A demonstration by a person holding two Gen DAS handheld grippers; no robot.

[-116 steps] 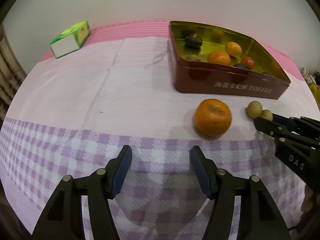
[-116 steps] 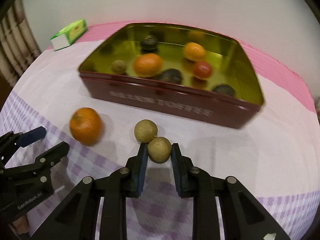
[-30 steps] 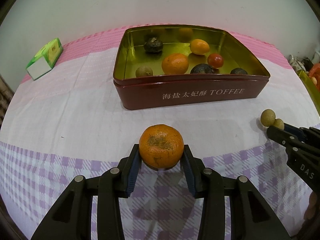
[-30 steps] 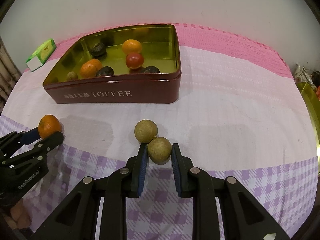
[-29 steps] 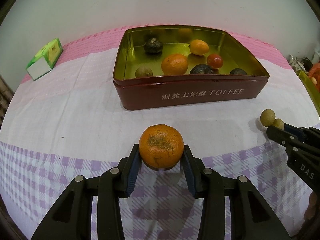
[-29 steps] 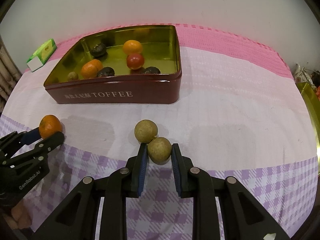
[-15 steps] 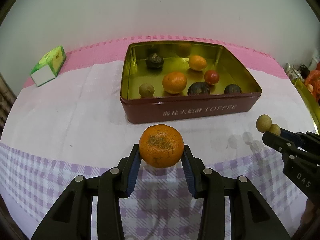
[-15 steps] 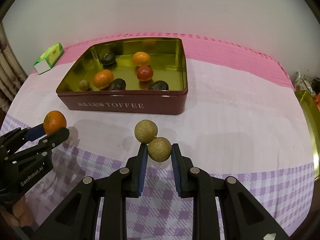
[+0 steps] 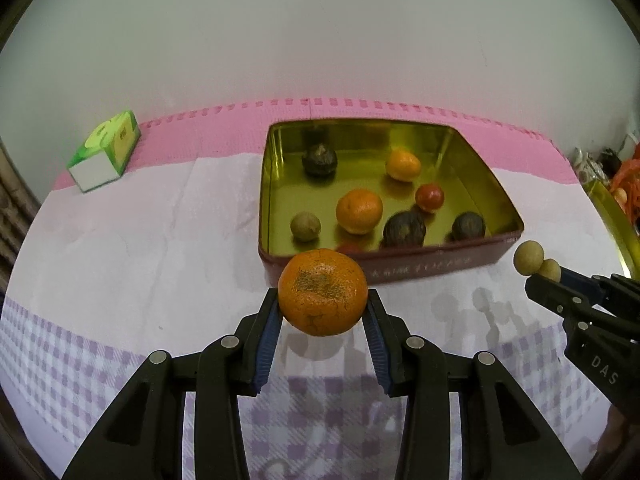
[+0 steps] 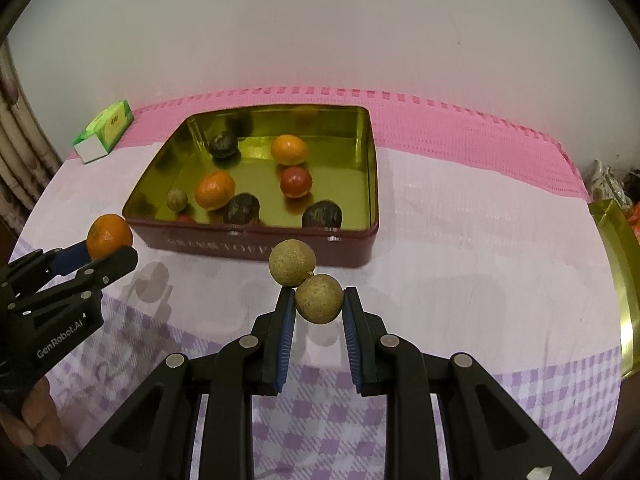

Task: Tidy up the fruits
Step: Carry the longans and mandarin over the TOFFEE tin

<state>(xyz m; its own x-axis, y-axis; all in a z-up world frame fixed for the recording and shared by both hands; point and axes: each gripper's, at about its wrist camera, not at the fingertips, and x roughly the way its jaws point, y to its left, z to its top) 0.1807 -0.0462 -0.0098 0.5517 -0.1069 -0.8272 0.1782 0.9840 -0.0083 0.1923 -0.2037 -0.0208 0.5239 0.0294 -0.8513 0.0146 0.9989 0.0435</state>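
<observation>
Readable text first: our left gripper body says "GenRobot.AI", our right gripper body shows "DAS", and the red tin has a blurred white print ending in "TOFFEE"; the writing on the green tissue box is too small to read. In the tin, gold inside, we see two oranges, one red fruit, three dark wrinkled fruits and a small tan fruit. Our left gripper has its fingers clamped on a mandarin, held off the cloth just in front of the tin's near wall. Our right gripper is pinched on the lower fruit of a tan longan pair; the upper one sits touching it above the fingertips, also clear of the surface, in front of the tin's right half. Table has a white cloth with a purple checked border near us and pink at the far edge. Plain white wall behind, curtain at left, a gold tray edge at far right.
</observation>
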